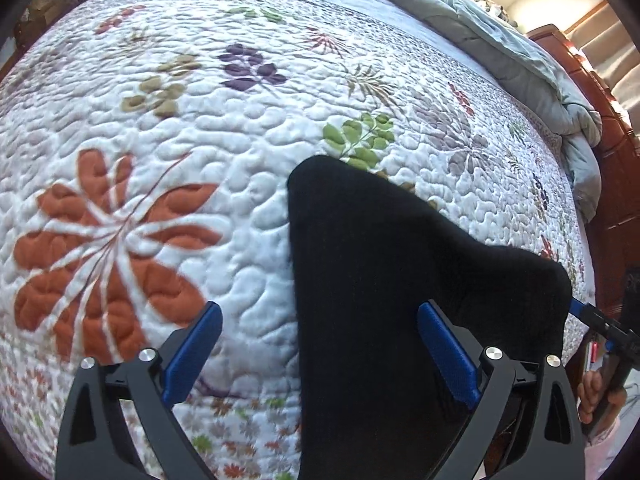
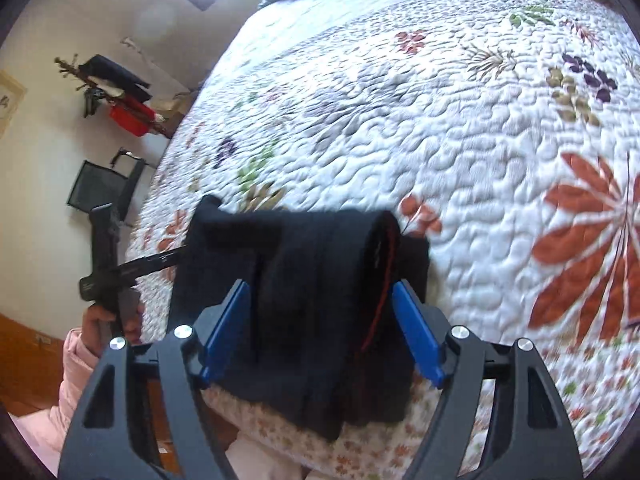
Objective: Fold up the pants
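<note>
Left gripper (image 1: 320, 352): released, jaws wide, right pad over the pants (image 1: 400, 280), nothing clamped.
Right gripper (image 2: 320, 328): released, jaws apart, folded pants (image 2: 320, 300) between the pads; contact cannot be told.
Pants: black, bundled in folds, lying at the near edge of the bed, partly overhanging it.
Quilt (image 1: 240, 208): white, floral, bare and open beyond the pants to the far edge.
Duvet (image 1: 520, 60): grey, bunched along the far edge by the headboard (image 1: 616, 168).
</note>
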Demonstrator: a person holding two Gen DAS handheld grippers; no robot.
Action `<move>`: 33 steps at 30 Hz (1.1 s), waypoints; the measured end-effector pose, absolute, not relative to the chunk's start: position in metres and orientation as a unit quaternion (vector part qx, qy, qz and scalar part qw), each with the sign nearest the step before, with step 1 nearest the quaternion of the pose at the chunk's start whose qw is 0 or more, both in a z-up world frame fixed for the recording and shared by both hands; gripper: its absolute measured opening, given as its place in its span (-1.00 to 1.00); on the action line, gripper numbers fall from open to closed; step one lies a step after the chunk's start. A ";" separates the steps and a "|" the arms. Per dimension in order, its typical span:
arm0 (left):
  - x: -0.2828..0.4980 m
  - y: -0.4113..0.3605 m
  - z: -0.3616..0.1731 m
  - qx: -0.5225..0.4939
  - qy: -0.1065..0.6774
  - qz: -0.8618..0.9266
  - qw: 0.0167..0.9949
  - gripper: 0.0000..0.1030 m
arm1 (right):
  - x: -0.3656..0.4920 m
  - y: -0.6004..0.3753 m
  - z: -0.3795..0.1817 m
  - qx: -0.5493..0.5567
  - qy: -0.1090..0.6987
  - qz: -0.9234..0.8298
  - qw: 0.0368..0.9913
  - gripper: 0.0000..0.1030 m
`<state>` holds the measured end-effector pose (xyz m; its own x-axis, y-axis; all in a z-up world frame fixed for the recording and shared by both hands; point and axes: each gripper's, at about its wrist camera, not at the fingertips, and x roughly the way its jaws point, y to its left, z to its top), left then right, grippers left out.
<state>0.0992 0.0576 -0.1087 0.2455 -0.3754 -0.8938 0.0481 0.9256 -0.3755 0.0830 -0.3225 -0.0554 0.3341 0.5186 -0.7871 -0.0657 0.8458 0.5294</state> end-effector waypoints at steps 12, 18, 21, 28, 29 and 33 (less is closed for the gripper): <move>0.127 0.042 -0.119 -0.184 0.609 -0.165 0.754 -0.07 | 0.120 -0.321 -0.065 0.268 0.521 0.212 0.783 -0.68; 0.129 0.043 -0.136 -0.166 0.606 -0.156 0.762 -0.06 | 0.135 -0.324 -0.106 0.265 0.553 0.173 0.771 -0.66; 0.129 0.045 -0.133 -0.174 0.609 -0.150 0.759 0.02 | 0.132 -0.332 -0.114 0.293 0.553 0.179 0.759 -0.63; 0.091 0.049 -0.104 -0.156 0.595 -0.140 0.776 0.66 | 0.087 -0.336 -0.076 0.264 0.544 0.192 0.773 0.03; 0.081 0.049 -0.103 -0.157 0.596 -0.145 0.774 0.70 | 0.076 -0.335 -0.073 0.261 0.545 0.198 0.772 0.03; 0.040 0.044 -0.108 -0.162 0.603 -0.162 0.764 0.71 | 0.036 -0.328 -0.073 0.251 0.556 0.220 0.762 0.03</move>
<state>0.0396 0.0442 -0.1078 0.2204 -0.4422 -0.8694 0.0523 0.8954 -0.4421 0.0362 -0.3275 -0.0734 0.2858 0.6138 -0.7359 -0.0568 0.7775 0.6264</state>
